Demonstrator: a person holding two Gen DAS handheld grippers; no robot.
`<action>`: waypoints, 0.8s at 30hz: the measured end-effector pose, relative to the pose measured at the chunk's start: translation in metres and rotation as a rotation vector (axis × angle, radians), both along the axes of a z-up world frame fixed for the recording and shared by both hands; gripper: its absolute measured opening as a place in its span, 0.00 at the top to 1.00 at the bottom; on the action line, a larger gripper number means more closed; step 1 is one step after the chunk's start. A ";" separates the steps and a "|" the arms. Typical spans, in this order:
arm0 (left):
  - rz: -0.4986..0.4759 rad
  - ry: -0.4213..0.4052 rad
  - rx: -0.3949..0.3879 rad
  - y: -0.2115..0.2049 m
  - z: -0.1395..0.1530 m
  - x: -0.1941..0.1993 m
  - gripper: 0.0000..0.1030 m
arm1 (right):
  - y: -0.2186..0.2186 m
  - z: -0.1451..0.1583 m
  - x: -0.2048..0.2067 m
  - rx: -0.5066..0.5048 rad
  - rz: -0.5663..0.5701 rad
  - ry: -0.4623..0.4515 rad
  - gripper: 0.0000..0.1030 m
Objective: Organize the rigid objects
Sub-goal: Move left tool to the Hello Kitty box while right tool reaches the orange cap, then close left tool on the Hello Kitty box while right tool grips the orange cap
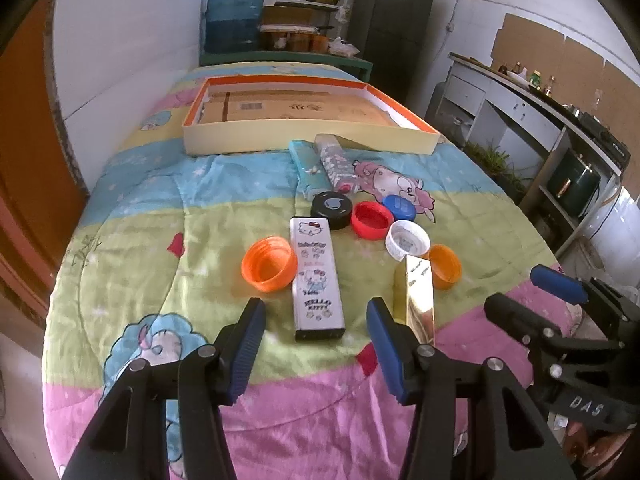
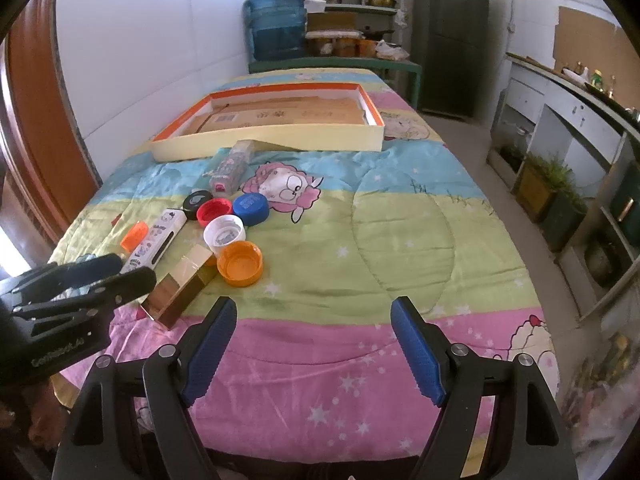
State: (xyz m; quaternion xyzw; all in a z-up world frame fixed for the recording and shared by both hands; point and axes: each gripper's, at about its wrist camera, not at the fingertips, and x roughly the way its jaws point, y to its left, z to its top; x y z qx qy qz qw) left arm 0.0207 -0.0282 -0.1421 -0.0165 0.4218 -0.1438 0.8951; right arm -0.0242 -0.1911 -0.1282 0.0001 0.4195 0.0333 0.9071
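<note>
On a cartoon quilt lie a white Hello Kitty box (image 1: 317, 276) (image 2: 158, 240), a gold box (image 1: 416, 296) (image 2: 182, 286), a teal box (image 1: 306, 166), a patterned tube box (image 1: 335, 166) (image 2: 230, 168), and several caps: orange (image 1: 269, 264) (image 2: 240, 263), black (image 1: 331, 210), red (image 1: 371, 220), blue (image 1: 399, 207), white (image 1: 407, 239). A shallow cream tray (image 1: 304, 142) (image 2: 280, 136) with an orange rim sits behind them. My left gripper (image 1: 316, 324) is open just short of the Hello Kitty box. My right gripper (image 2: 314, 324) is open and empty over bare quilt.
The quilted table's edges drop to the floor at right (image 2: 560, 280). A white wall and an orange door (image 1: 24, 160) are at left. A blue water jug (image 2: 276, 24), shelves and a dark fridge (image 2: 450, 36) stand behind. A counter runs along the right.
</note>
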 end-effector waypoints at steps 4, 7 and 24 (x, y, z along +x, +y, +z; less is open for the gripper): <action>-0.013 -0.011 0.003 -0.005 -0.002 0.006 0.53 | 0.004 -0.005 0.001 -0.017 0.012 -0.001 0.22; -0.021 -0.021 0.023 -0.010 -0.002 0.009 0.59 | 0.010 -0.007 0.003 -0.047 0.032 -0.019 0.22; -0.051 -0.063 0.035 -0.006 -0.004 0.009 0.75 | 0.045 -0.018 0.028 -0.045 0.214 -0.076 0.70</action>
